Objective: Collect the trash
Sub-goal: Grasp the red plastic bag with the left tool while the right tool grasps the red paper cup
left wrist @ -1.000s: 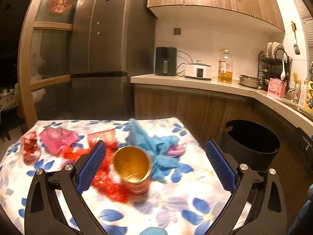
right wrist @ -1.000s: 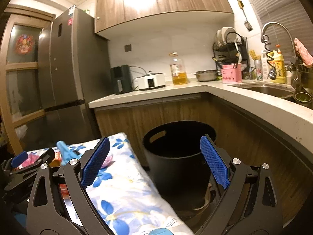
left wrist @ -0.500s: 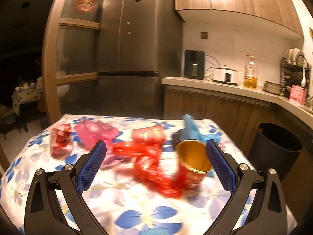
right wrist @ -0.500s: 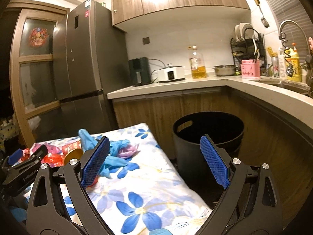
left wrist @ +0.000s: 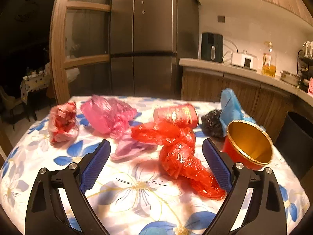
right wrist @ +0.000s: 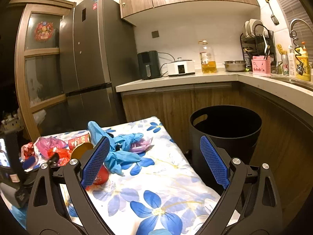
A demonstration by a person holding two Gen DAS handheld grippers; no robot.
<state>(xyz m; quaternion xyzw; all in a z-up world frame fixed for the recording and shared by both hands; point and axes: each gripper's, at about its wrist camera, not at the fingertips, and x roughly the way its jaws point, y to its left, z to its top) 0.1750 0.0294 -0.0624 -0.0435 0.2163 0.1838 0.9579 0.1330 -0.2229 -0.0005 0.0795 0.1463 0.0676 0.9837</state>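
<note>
Both tools hang above the floral tabletop [left wrist: 137, 188] with jaws apart and nothing held: the left tool [left wrist: 156, 166] faces a red bag [left wrist: 176, 148] beside a gold-lined cup [left wrist: 248, 143], while the right tool [right wrist: 154, 160] points toward the black bin [right wrist: 225, 129] beside the tabletop.

Crumpled red bag [left wrist: 182, 152] beside tilted cup [left wrist: 248, 145]

Left gripper [left wrist: 156, 157] jaws spread, apparently empty; right gripper [right wrist: 154, 156] likewise
</note>
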